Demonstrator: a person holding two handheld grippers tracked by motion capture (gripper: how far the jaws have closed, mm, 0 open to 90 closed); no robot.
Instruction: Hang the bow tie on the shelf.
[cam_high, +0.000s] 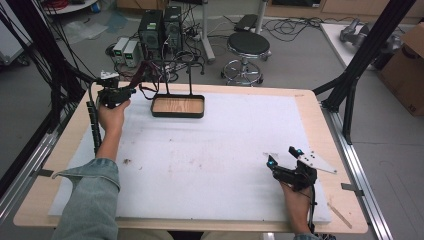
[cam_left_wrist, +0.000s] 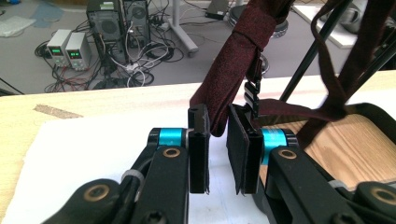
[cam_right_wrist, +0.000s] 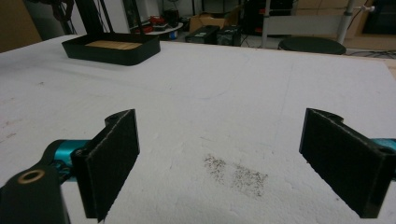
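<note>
A dark maroon strap (cam_left_wrist: 243, 56) with a black buckle (cam_left_wrist: 252, 91) hangs from a thin black stand (cam_high: 190, 75) that rises out of a black tray (cam_high: 178, 114) with a wooden floor. My left gripper (cam_left_wrist: 218, 121) is at the tray's left side (cam_high: 131, 91), and the strap's lower end sits between its jaw tips. A narrow gap shows between the pads, which do not press the strap. My right gripper (cam_high: 283, 156) rests near the front right of the white mat, wide open (cam_right_wrist: 219, 154) over bare mat.
The white foam mat (cam_high: 215, 150) covers most of the wooden table, with a dark speckled stain (cam_right_wrist: 236, 175) just ahead of the right jaws. Beyond the far edge stand a stool (cam_high: 248, 45), computer towers (cam_high: 160, 27) and cables. Black frame posts (cam_high: 360, 60) rise at the right.
</note>
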